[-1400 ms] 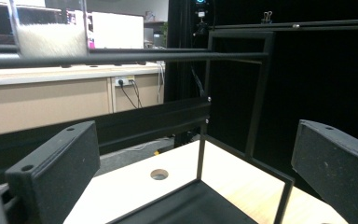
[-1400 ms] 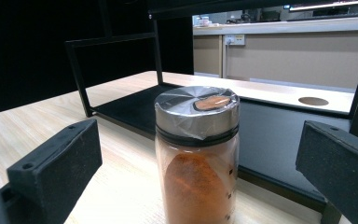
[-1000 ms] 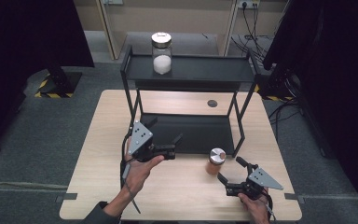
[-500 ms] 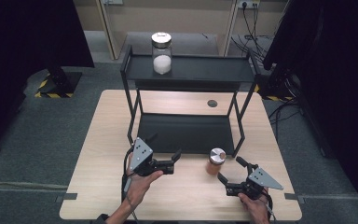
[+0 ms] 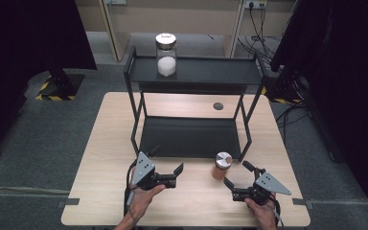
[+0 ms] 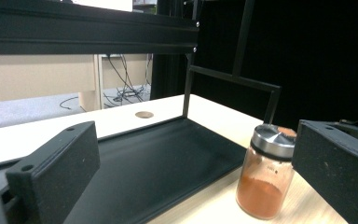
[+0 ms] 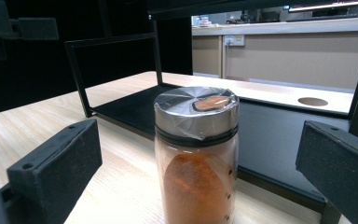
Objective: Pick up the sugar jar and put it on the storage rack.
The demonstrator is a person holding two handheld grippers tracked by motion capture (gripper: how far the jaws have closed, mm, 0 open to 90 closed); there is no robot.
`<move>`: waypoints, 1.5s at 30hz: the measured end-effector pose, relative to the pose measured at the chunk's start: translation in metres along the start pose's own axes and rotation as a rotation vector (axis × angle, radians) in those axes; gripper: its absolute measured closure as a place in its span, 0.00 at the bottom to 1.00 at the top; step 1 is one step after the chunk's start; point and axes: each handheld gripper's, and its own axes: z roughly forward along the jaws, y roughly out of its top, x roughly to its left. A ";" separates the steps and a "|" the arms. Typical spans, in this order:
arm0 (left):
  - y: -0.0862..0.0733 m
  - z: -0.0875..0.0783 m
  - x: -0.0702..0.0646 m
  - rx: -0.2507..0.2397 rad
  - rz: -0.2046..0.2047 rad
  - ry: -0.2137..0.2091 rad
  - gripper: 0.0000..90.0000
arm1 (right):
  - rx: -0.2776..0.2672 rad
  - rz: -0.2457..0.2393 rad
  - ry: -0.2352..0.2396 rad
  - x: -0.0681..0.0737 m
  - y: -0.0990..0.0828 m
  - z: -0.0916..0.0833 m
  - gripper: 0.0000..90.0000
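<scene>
1. The small glass jar of orange-brown powder with a silver lid [image 5: 222,166] stands upright on the pale wooden table [image 5: 100,143], just before the black metal shelf rack [image 5: 191,136].
2. Your right gripper [image 5: 238,182], jaws spread and empty, is nearer (jar dead ahead).
3. Your left gripper [image 5: 177,175], likewise spread, sits farther off.

We see a pale wood table [image 5: 100,158], a black rack [image 5: 191,136], black grippers with grey plates. The near jar [image 7: 196,158] holds orange-brown powder under a silver lid [image 7: 196,108]; the far jar [image 5: 166,54] holds white. Grey floor [image 5: 33,134], yellow-black hazard stripes [image 5: 45,91].
</scene>
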 end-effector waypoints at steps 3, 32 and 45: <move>-0.006 -0.001 0.001 0.008 0.000 -0.005 0.00 | 0.000 -0.001 0.001 0.000 0.000 0.000 0.00; -0.052 -0.018 -0.004 0.033 0.036 -0.001 0.00 | -0.002 0.005 0.002 -0.002 -0.001 0.000 0.00; -0.058 -0.022 -0.007 0.049 0.035 -0.006 0.00 | -0.004 0.006 -0.002 -0.001 -0.001 0.000 0.00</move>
